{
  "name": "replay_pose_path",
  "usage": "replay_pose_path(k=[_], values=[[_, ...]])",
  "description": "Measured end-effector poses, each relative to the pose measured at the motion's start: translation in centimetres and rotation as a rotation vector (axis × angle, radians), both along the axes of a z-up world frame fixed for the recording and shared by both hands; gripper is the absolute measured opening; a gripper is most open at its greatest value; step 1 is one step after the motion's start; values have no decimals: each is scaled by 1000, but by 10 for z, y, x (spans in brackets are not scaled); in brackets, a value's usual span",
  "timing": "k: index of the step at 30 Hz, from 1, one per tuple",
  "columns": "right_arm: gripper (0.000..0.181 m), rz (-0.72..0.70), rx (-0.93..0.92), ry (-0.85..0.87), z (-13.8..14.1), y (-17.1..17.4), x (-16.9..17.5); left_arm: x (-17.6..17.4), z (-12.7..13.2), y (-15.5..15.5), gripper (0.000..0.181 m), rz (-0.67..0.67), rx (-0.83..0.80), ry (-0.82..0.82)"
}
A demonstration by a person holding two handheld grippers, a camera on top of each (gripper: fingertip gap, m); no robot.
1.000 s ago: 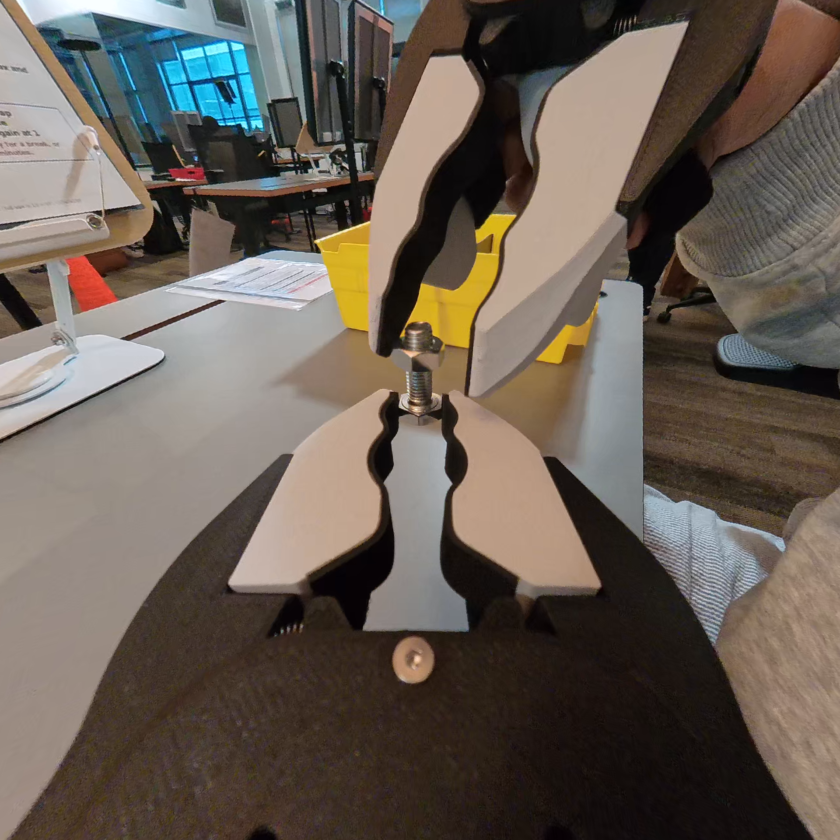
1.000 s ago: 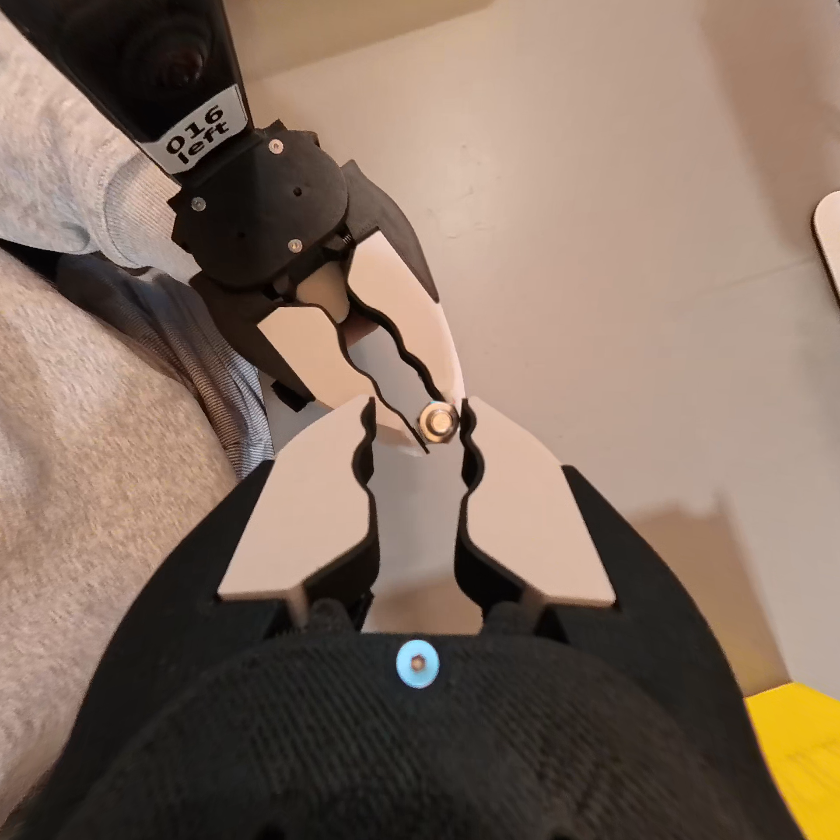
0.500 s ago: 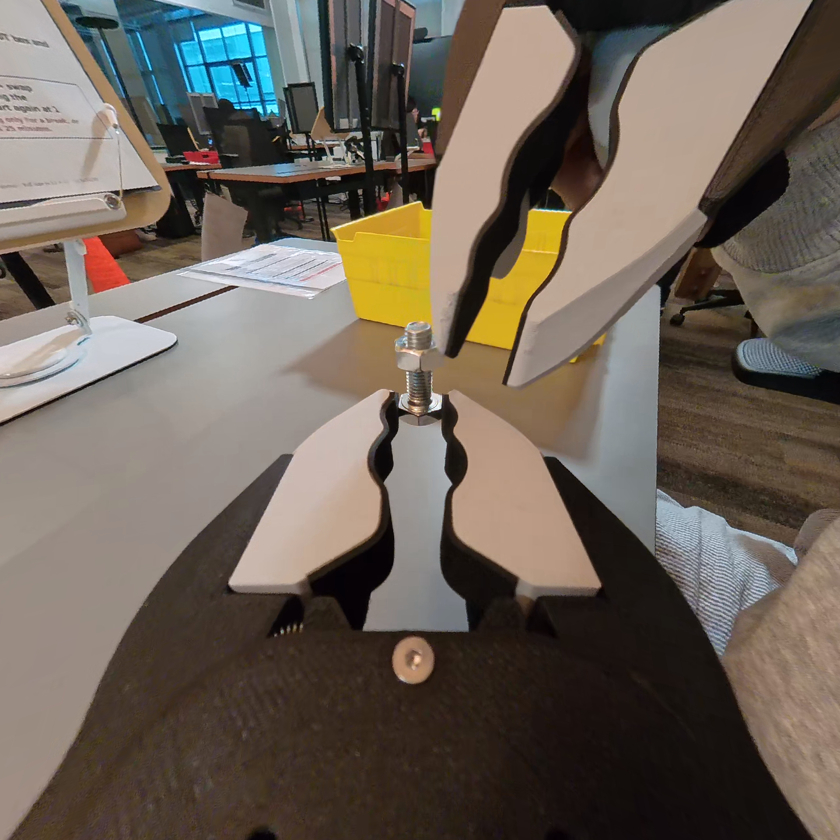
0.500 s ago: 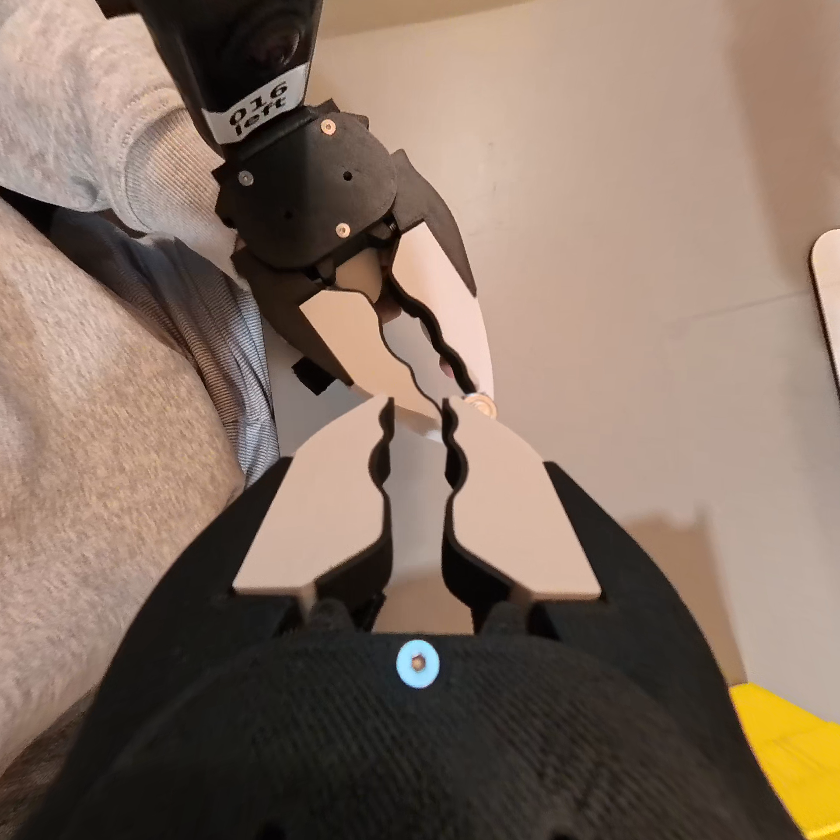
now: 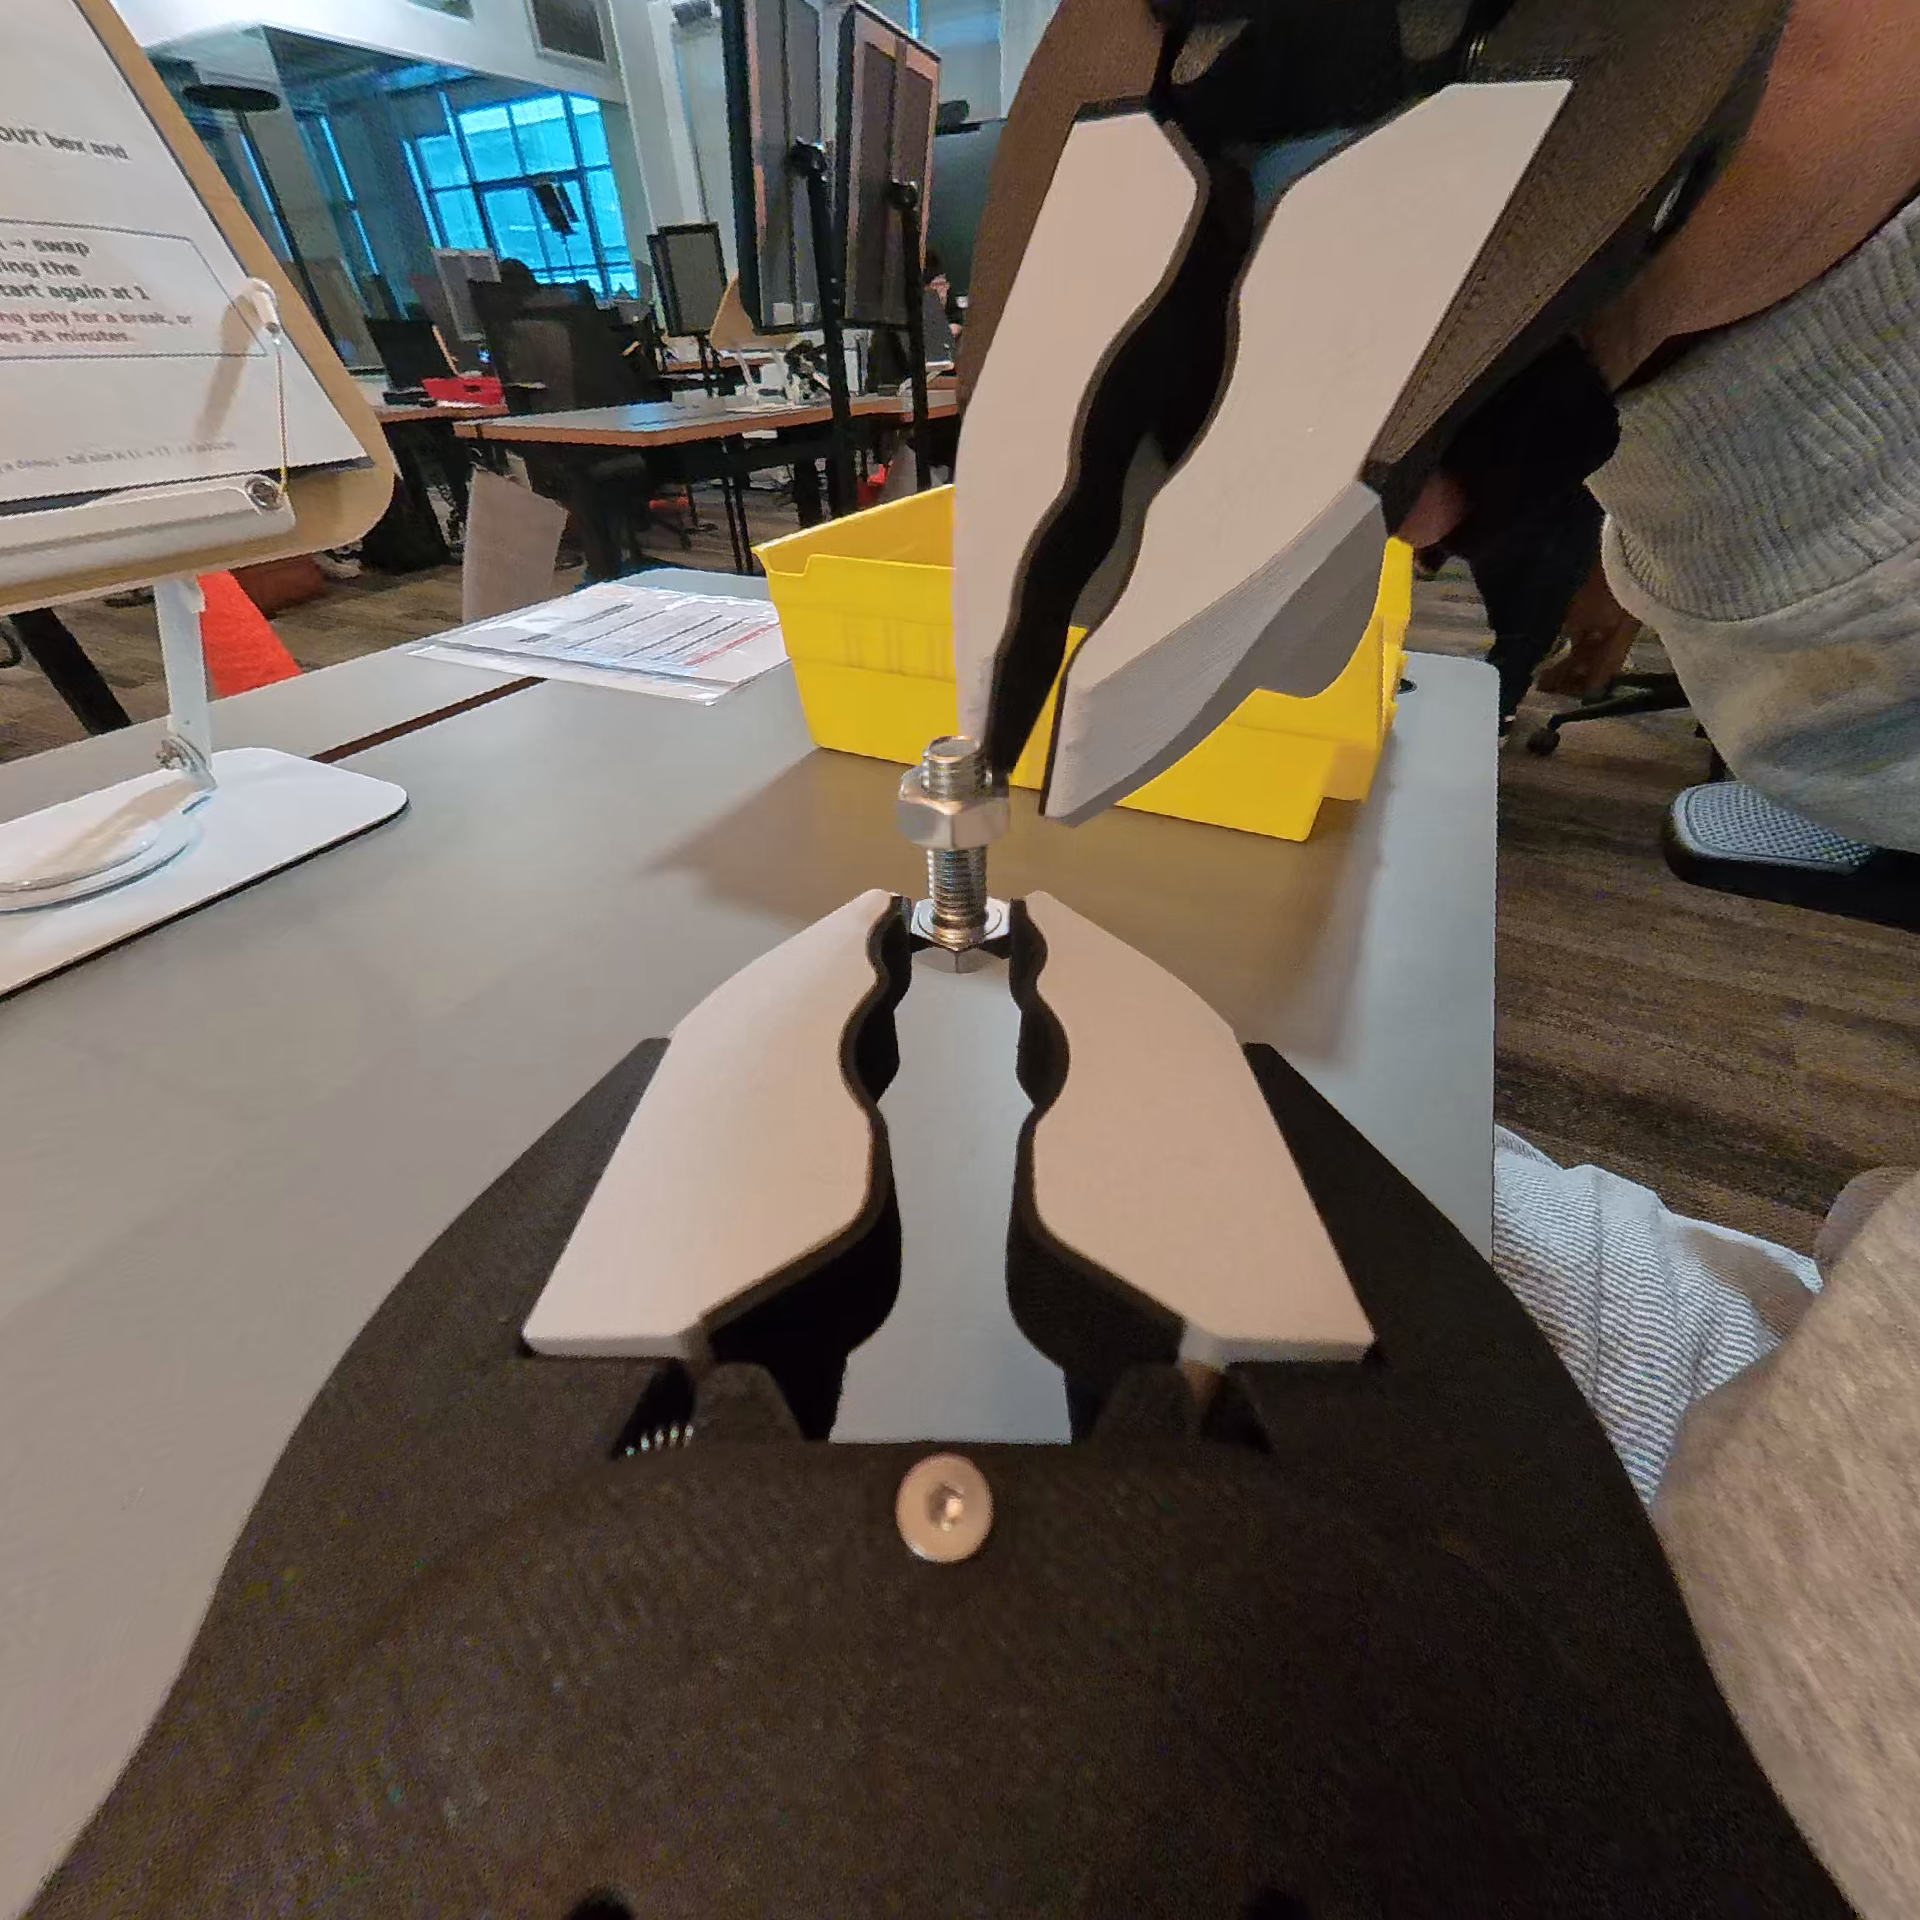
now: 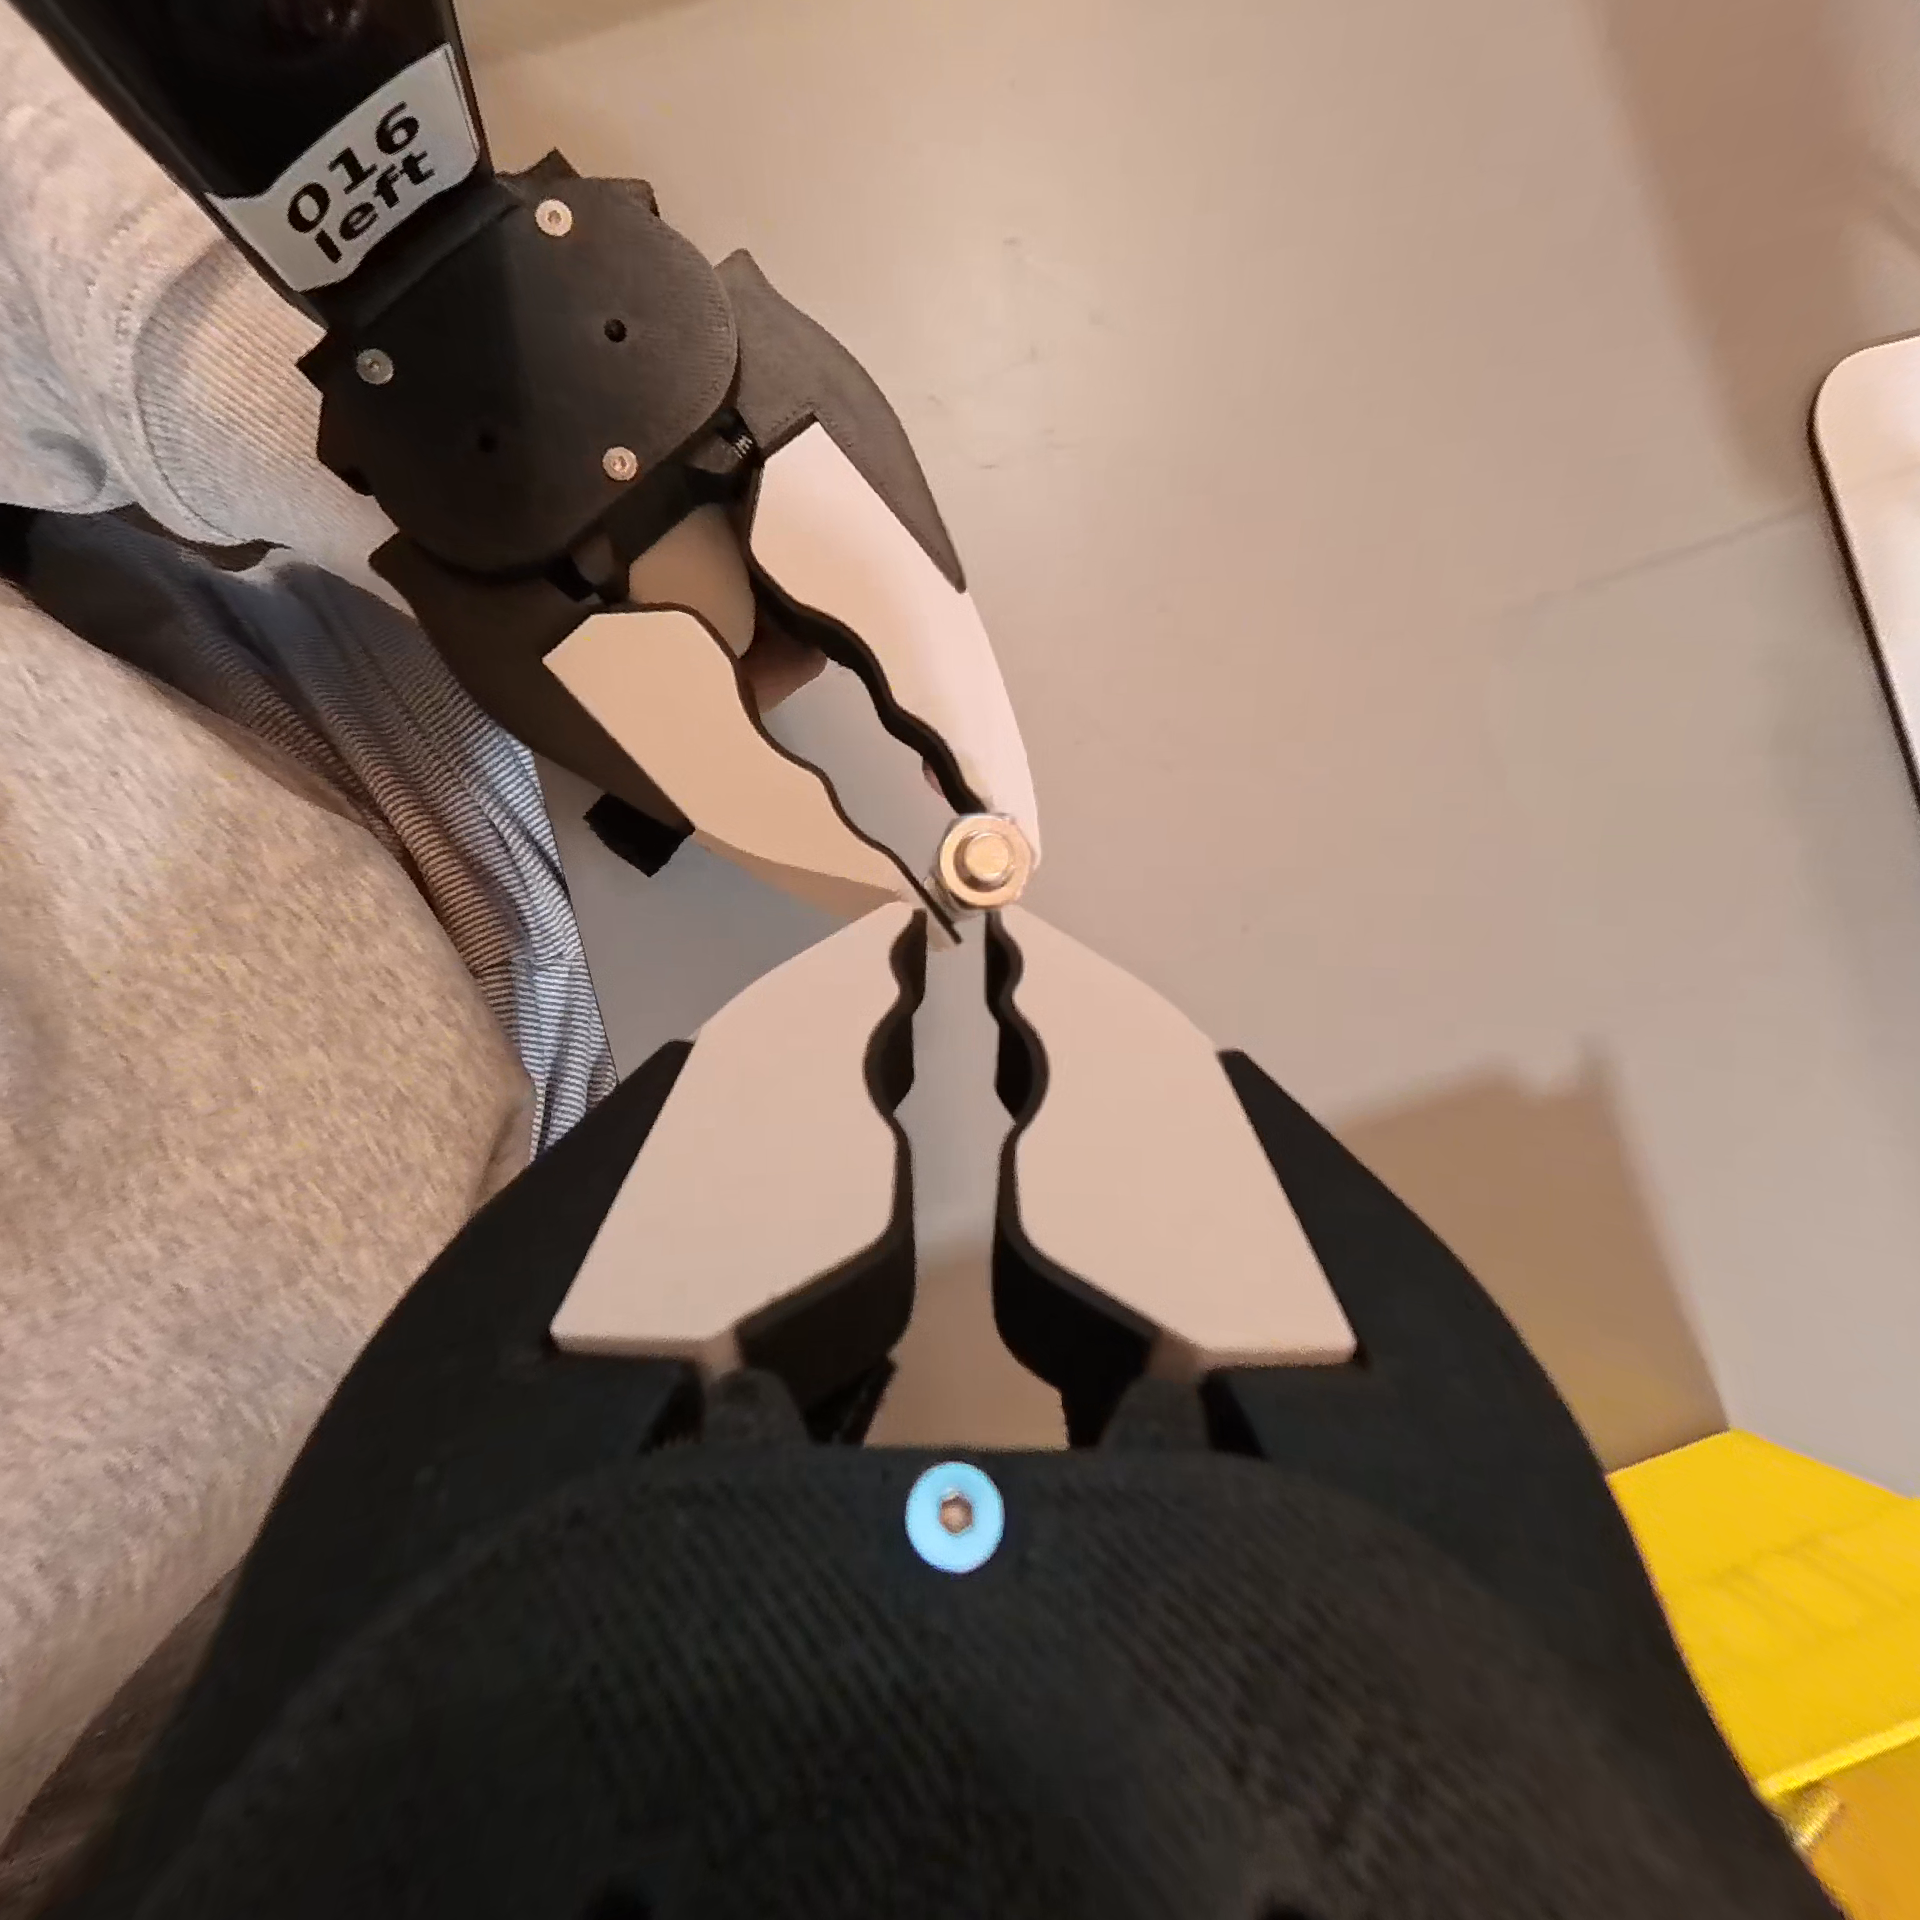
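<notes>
Upright on the tabletop (image 5: 436,1039), the bolt (image 5: 952,878) has its head clamped by the left hand-held gripper (image 5: 954,920). Above it, the right hand-held gripper (image 6: 954,920) hangs narrowly parted and holding nothing, one fingertip touching the nut (image 5: 953,812) near the bolt's top, the yellow bin (image 5: 862,644) behind.

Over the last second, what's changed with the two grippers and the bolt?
The right gripper slid off to the side of the bolt, then came back, its jaws closing to a narrow gap; one fingertip now sits at the bolt's top beside the nut, not clamped on it. The left gripper stayed shut on the bolt's head, upright on the table. The yellow bin didn't move.
</notes>
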State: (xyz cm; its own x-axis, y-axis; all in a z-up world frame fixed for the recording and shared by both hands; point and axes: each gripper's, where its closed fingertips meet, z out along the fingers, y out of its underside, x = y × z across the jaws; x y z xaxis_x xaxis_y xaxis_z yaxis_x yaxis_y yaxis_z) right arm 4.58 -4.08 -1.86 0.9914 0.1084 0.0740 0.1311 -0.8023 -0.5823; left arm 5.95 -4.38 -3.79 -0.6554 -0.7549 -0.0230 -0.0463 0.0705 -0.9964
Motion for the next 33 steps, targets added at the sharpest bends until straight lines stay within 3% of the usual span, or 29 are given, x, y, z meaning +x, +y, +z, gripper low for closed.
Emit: replay_pose_path(k=[18,33], values=[[21,19,14,7,-2,6,-6,-6,-4,-10,19,-34,62,-22],[4,84,-7,-20,-1,5,-20,-4,-3,-7,19,-25,28,0]])
